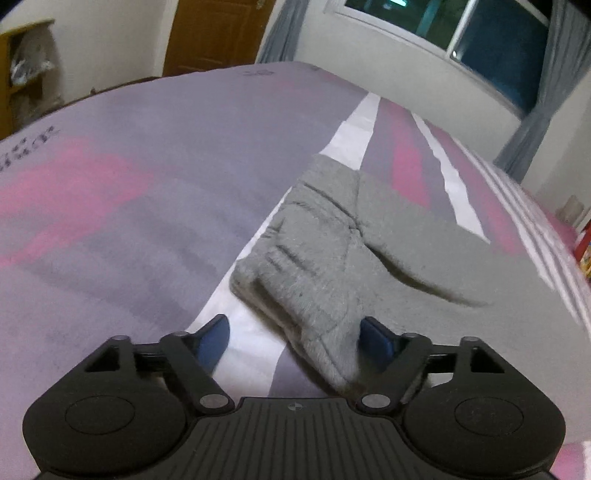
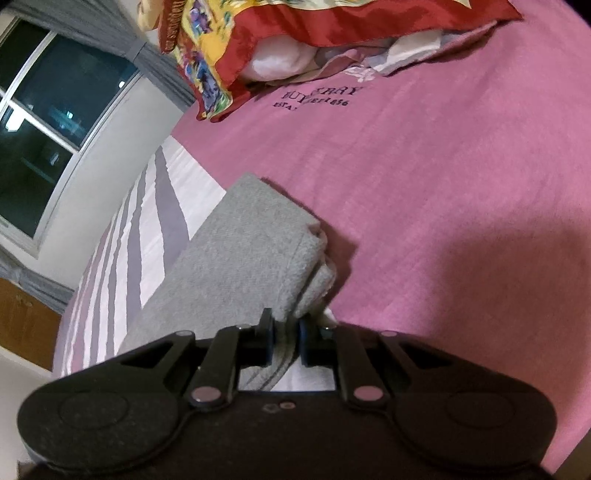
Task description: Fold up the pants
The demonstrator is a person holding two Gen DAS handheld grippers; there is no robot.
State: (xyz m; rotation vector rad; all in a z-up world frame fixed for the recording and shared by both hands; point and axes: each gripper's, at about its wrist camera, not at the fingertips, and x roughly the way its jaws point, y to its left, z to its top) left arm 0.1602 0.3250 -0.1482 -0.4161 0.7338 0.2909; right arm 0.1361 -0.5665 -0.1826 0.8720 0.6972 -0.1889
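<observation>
Grey fleece pants (image 1: 325, 251) lie on the bed, their waist end bunched near my left gripper and a leg running off to the right. My left gripper (image 1: 295, 339) is open, its blue pads on either side of a fold of the grey fabric without pinching it. In the right wrist view the pants (image 2: 240, 266) lie folded in layers, and my right gripper (image 2: 285, 341) is shut on their near edge.
The bed cover (image 1: 147, 184) is purple, pink and white striped; in the right wrist view it is pink (image 2: 443, 221). A red and yellow quilt (image 2: 258, 37) lies at the bed's head. A window (image 1: 480, 37) and a wooden door (image 1: 214, 33) stand behind.
</observation>
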